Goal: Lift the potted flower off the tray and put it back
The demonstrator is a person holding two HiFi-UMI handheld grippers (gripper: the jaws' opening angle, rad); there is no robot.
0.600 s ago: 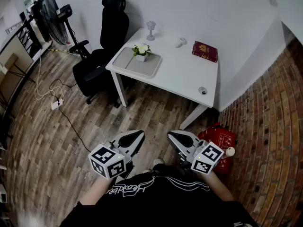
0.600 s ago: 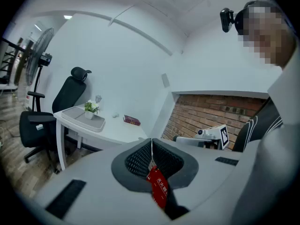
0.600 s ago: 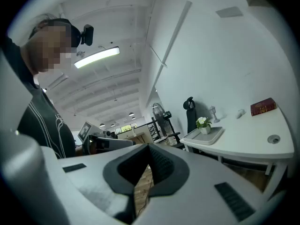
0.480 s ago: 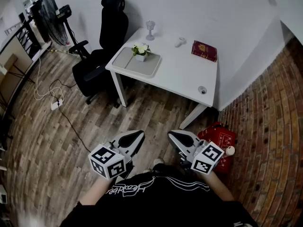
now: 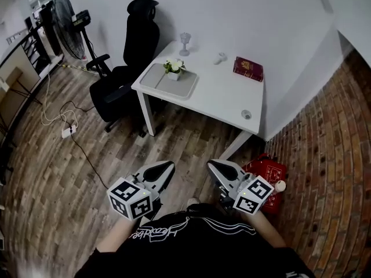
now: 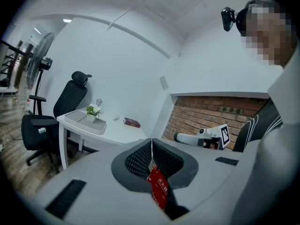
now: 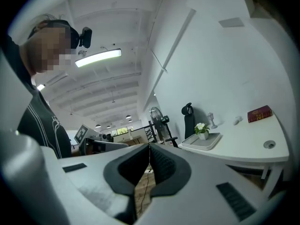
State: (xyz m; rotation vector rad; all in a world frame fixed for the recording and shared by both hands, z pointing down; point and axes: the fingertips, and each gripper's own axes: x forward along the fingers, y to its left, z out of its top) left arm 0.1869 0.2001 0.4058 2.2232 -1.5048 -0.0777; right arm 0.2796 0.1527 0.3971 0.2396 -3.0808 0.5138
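Note:
A small potted flower (image 5: 173,68) with white blooms stands in a grey tray (image 5: 169,81) at the left end of a white table (image 5: 220,91). The pot (image 6: 93,112) and tray (image 6: 83,122) also show far off in the left gripper view, and the flower (image 7: 201,129) on its tray (image 7: 202,142) in the right gripper view. My left gripper (image 5: 167,167) and right gripper (image 5: 213,166) hang low near my body, well short of the table. Both have their jaws shut with nothing between them.
A black office chair (image 5: 124,68) stands left of the table, a fan (image 5: 66,28) behind it. On the table are a glass goblet (image 5: 185,41), a red book (image 5: 248,69), a small white object (image 5: 219,56) and a round cable hole (image 5: 246,114). A red extinguisher box (image 5: 268,172) lies on the floor at right.
The table sits slightly further up in the head view. Both grippers have sunk a little in the picture and stay shut.

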